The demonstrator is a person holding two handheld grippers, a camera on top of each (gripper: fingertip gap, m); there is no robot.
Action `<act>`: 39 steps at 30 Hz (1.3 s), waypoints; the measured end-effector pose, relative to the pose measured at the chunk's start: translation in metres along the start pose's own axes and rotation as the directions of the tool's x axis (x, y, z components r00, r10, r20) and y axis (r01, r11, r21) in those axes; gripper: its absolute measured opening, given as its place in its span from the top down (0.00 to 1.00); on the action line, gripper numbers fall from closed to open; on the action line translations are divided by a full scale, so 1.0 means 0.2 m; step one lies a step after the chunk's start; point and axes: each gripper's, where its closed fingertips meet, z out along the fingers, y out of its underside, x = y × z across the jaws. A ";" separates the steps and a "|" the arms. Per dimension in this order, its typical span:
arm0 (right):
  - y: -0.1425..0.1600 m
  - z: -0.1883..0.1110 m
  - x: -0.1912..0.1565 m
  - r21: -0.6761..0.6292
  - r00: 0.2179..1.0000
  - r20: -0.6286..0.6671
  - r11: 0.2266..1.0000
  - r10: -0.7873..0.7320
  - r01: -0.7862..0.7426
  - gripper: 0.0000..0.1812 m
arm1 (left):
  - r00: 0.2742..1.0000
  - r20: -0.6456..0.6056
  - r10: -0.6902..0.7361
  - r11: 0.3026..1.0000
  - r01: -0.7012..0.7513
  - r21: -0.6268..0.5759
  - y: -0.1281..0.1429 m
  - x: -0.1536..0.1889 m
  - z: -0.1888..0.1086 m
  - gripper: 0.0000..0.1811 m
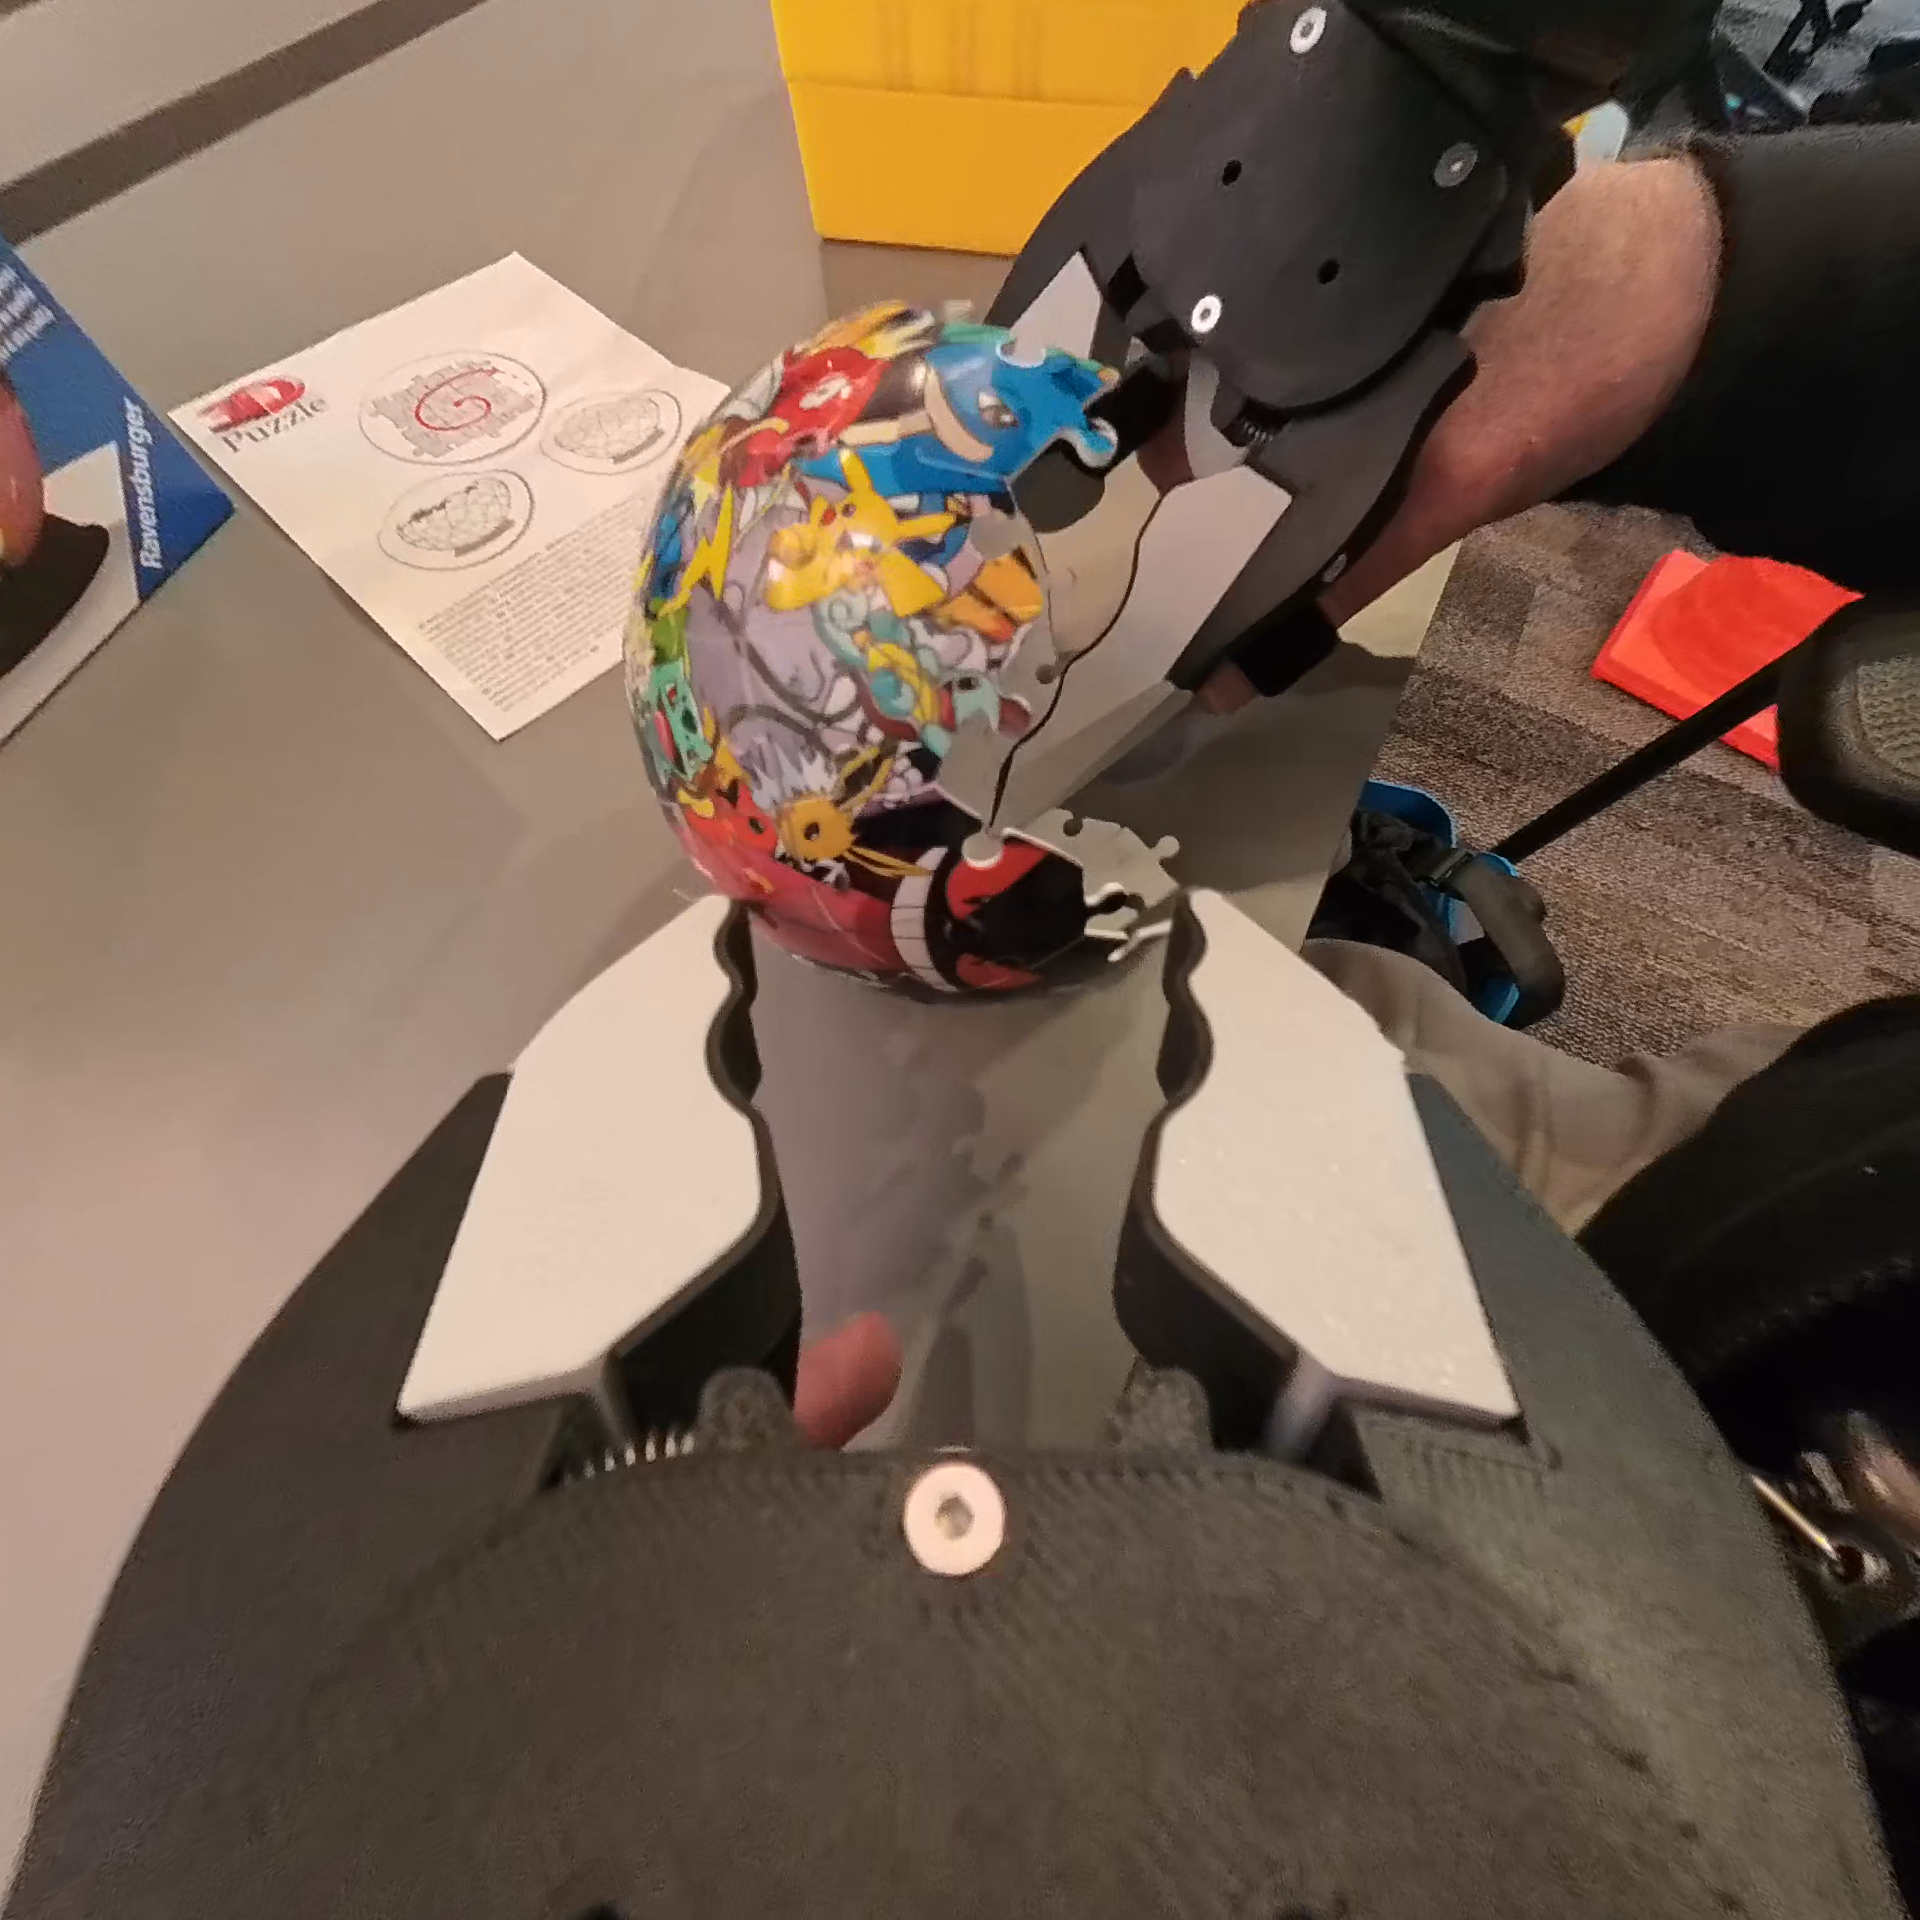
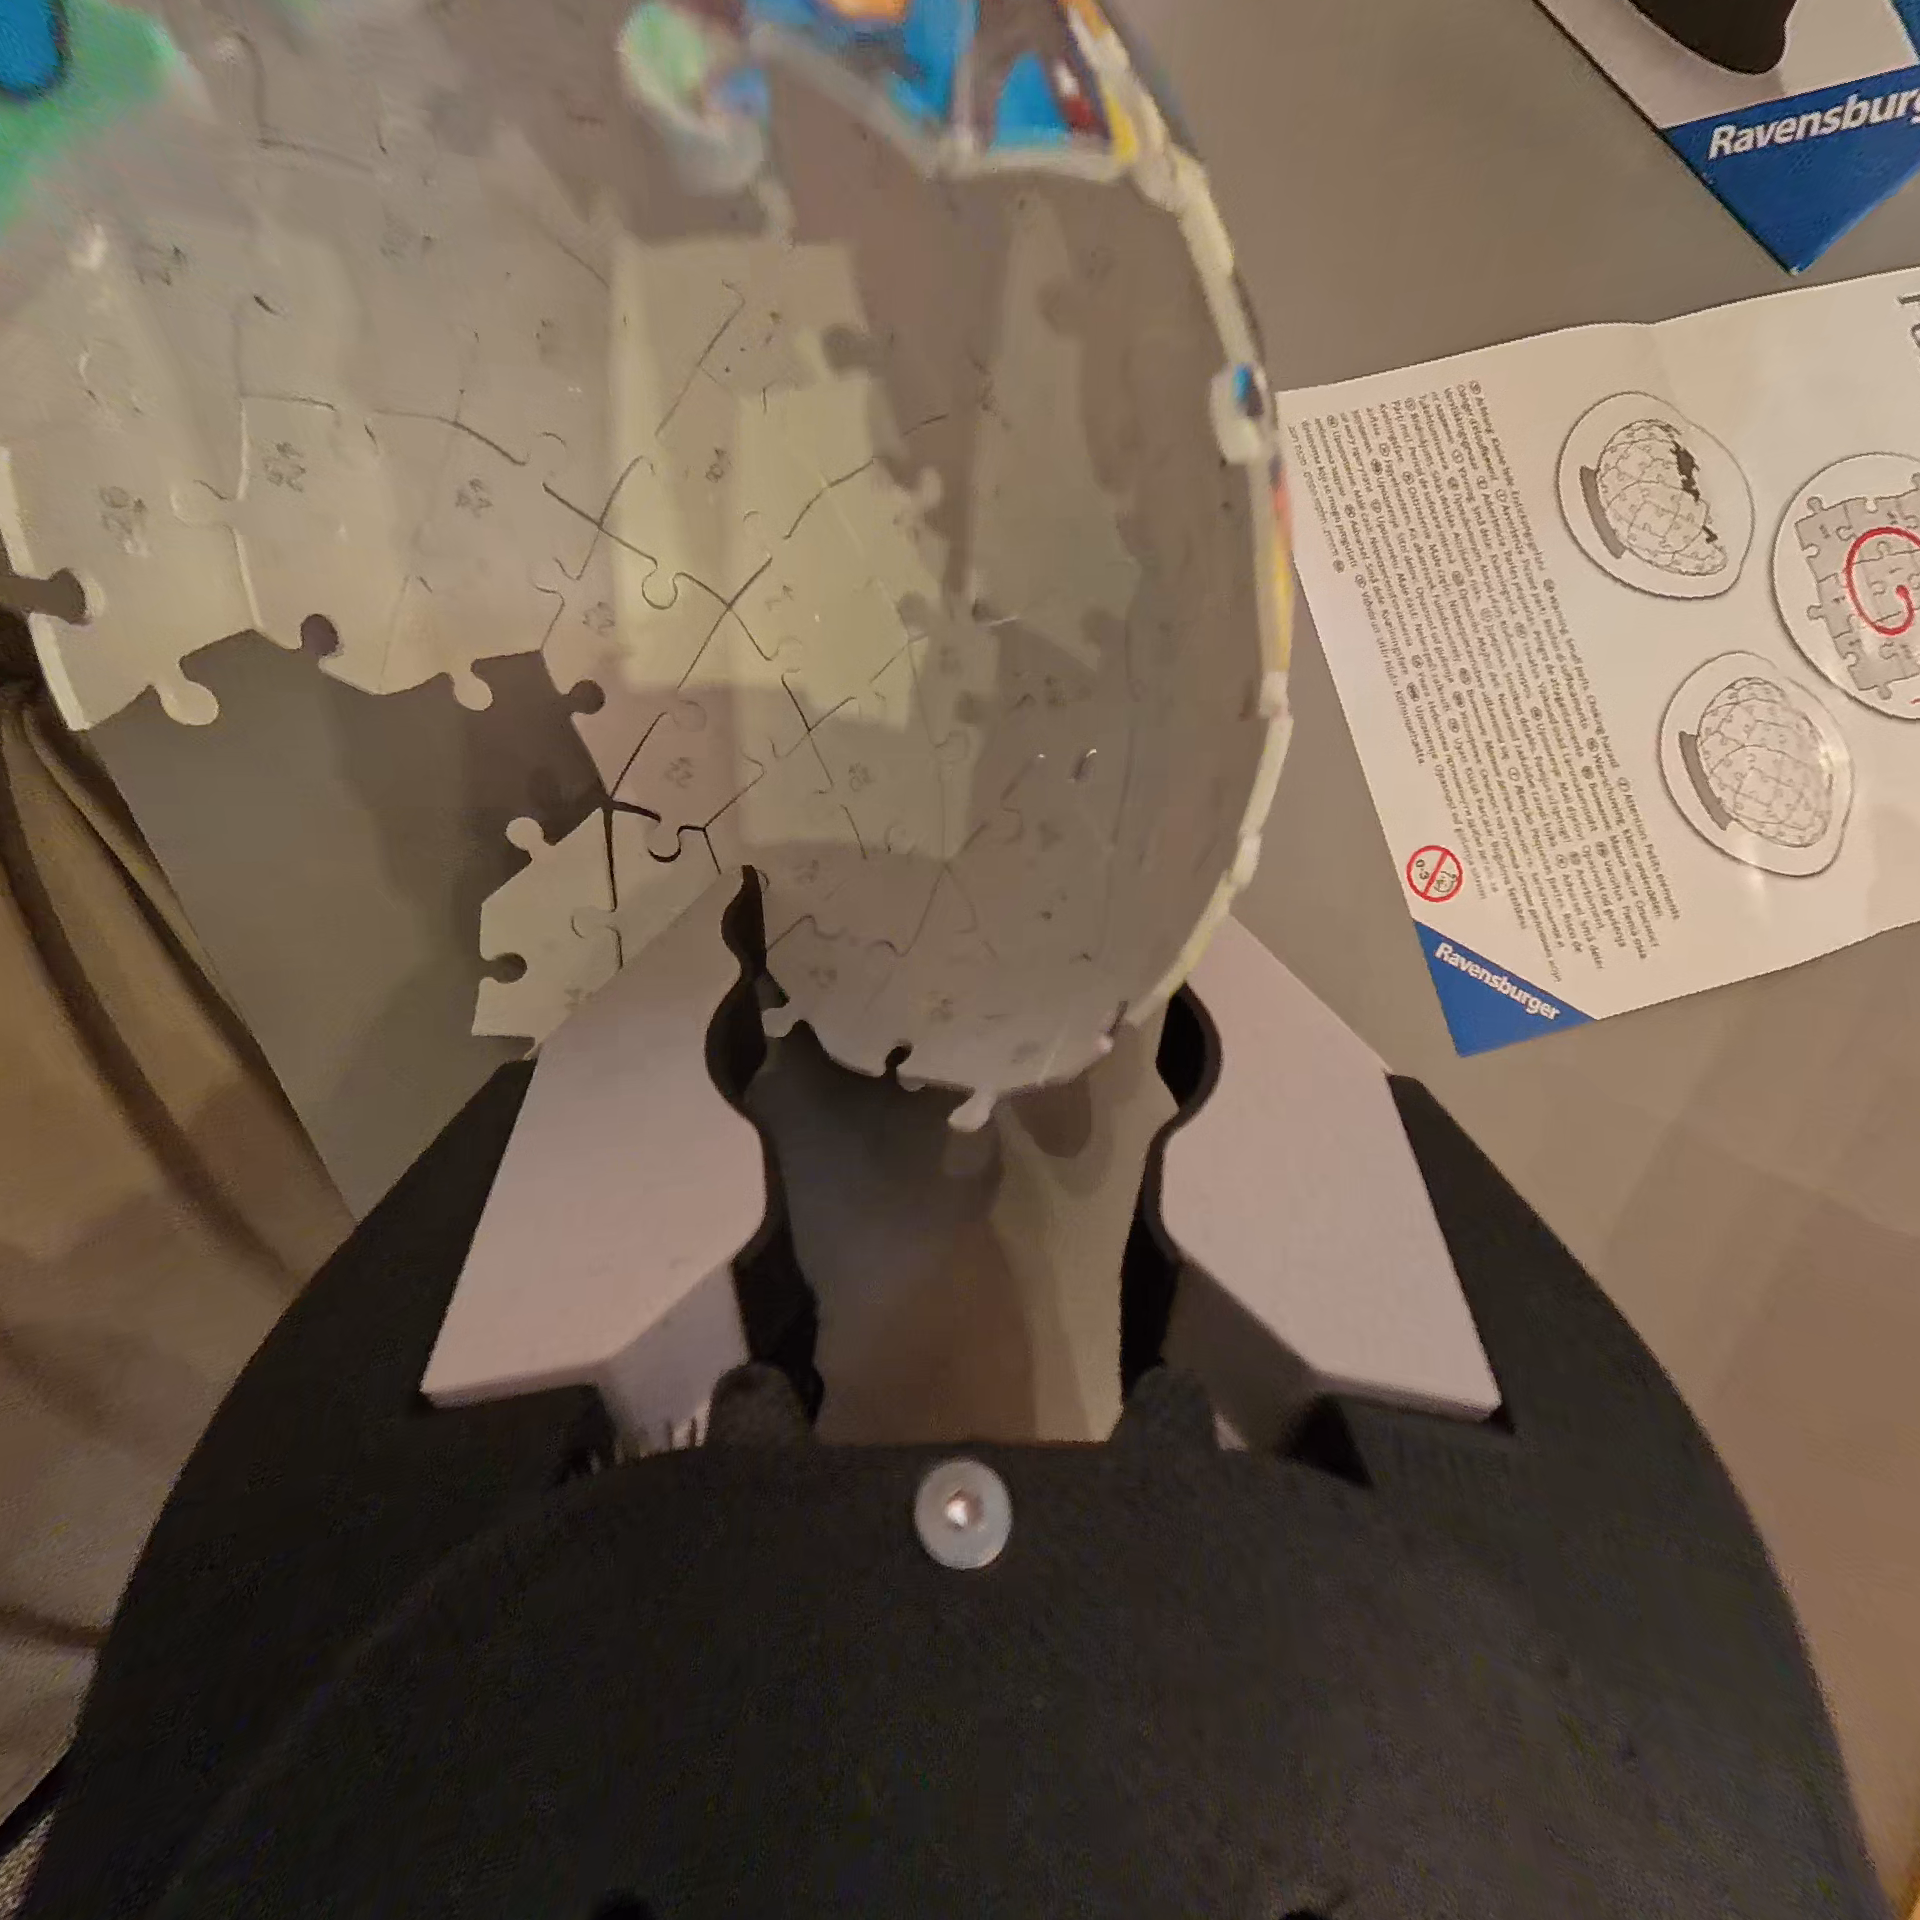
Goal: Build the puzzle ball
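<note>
the left gripper [image 1: 956, 935] sat parted at the base of the light, fragile puzzle ball [image 1: 831, 644], the right gripper [image 2: 961, 966] likewise unclenched at its jagged rim, best cradled by finished shell.

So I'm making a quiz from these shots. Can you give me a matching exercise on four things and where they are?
Things:
1. puzzle ball
2. instruction sheet
3. yellow box
4. red flat piece

Places:
A. on the carpet, off the table
B. flat on the table, beside the ball
C. far end of the table
D. between the two grippers, unfinished

Pairs: 1-D, 2-B, 3-C, 4-A
</note>
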 end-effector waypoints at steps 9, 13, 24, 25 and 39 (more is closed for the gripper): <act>0.00 0.00 0.00 0.000 1.000 0.003 1.000 0.002 -0.002 0.58 | 0.997 -0.028 -0.074 0.996 0.075 0.044 -0.03 -0.02 -0.01 0.58; 0.00 0.00 0.00 0.000 1.000 0.005 1.000 0.003 -0.003 0.58 | 0.997 -0.034 -0.067 0.995 0.070 0.074 -0.08 -0.03 -0.01 0.57; 0.00 0.00 0.00 0.010 1.000 0.008 1.000 0.021 -0.021 0.58 | 1.000 0.015 -0.023 0.996 0.022 0.083 -0.09 0.00 0.02 0.57; 0.00 0.00 0.00 0.012 1.000 0.007 1.000 0.021 -0.021 0.58 | 0.999 0.025 -0.022 0.996 0.020 0.085 -0.09 0.01 0.02 0.57; 0.01 0.00 0.01 0.019 1.000 -0.002 0.999 0.026 -0.026 0.57 | 0.996 0.079 0.034 0.992 -0.043 0.118 -0.10 0.07 0.01 0.59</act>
